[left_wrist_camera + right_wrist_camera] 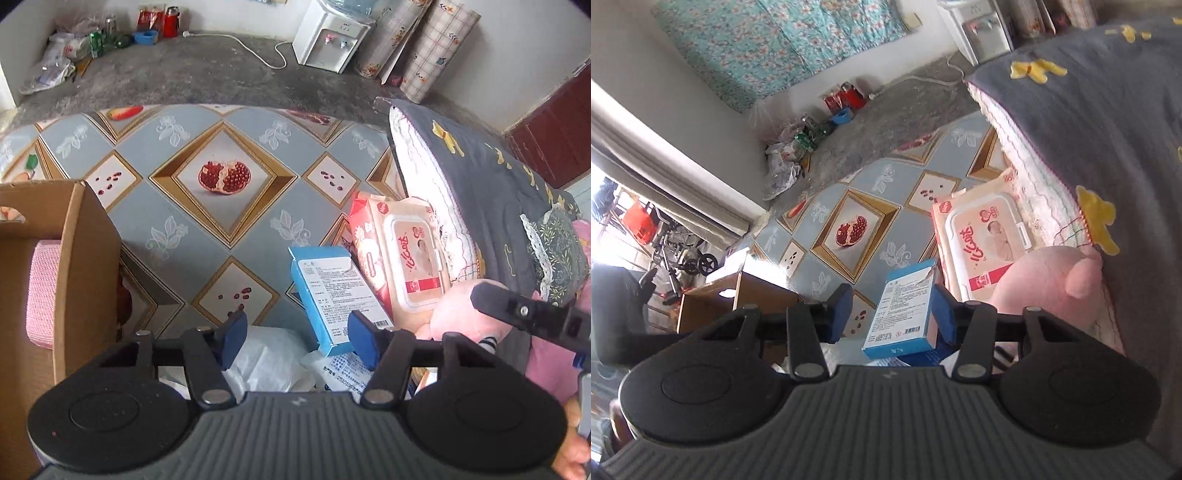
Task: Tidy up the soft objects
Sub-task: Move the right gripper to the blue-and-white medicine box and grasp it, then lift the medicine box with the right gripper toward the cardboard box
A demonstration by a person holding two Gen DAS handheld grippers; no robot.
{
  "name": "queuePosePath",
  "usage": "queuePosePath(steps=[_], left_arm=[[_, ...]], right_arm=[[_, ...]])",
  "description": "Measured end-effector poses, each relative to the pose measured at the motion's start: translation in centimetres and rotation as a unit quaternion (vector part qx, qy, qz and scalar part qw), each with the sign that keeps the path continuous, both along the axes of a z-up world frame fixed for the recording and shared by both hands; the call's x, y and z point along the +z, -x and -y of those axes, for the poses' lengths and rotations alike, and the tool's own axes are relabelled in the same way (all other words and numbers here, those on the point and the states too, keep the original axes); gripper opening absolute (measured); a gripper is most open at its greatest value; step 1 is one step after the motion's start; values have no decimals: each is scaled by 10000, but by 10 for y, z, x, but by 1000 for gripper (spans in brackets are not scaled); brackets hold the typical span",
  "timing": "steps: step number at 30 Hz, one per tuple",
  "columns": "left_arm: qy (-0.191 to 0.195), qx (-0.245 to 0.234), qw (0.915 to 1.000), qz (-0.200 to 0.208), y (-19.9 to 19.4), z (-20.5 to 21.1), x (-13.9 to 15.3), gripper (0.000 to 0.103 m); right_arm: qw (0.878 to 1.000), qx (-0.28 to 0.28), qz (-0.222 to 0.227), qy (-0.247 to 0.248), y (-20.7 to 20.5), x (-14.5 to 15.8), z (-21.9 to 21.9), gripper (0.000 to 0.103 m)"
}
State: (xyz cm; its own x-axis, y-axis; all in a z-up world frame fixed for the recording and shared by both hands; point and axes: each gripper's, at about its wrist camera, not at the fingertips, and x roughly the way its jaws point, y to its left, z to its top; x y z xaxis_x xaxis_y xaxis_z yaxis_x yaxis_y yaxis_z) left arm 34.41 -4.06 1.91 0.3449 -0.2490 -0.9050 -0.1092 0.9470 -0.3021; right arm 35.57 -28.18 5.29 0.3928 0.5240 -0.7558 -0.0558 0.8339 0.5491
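**Two jaws over a pile of soft things**

At far left stands my cardboard box (70, 258), open-topped, with a pink woven cloth (42, 291) already inside. My left gripper (297, 341) hangs half-spread above a white plastic bag (266, 362), pads clear of it, gripping nothing. The blue carton (325, 295) leans just beside its right pad; I cannot tell if they touch. To do this well, I judge I should settle on one soft item and close squarely. My right gripper (892, 314) stands parted around that carton, seemingly unclamped. Rightward lie the wet-wipes pack (402, 254), pink plush (1049, 284) and grey pillow (491, 206).
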Motion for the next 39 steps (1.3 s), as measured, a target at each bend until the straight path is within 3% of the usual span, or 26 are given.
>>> queuePosePath(steps=[3,7,15,19,28,33,39], left_arm=[[329,169,9988,-324,-9,-2,-18,44],[526,276,9963,-623,-20,2,-38,40],[839,361,9918,-895,-41,7,-61,41],[905,413,9898,-1024,-48,9,-70,40],[1108,495,9863,-1121,-56,5,-87,44],[1190,478,9856,-1106,-55,5,-87,34],[1095,435,9880,-1002,-51,8,-81,35]], right_arm=[[9967,34,-778,-214,-31,-22,-8,48],[9911,276,-1299,30,-51,-48,-29,50],[9808,574,-1807,450,-60,-71,-51,50],[9773,586,-1960,560,-66,-77,-55,49],[9738,452,-2225,121,-74,-96,-47,49],[9764,524,-2096,1,-70,-100,-44,48],[9798,593,-1909,-25,-63,-96,-42,42]])
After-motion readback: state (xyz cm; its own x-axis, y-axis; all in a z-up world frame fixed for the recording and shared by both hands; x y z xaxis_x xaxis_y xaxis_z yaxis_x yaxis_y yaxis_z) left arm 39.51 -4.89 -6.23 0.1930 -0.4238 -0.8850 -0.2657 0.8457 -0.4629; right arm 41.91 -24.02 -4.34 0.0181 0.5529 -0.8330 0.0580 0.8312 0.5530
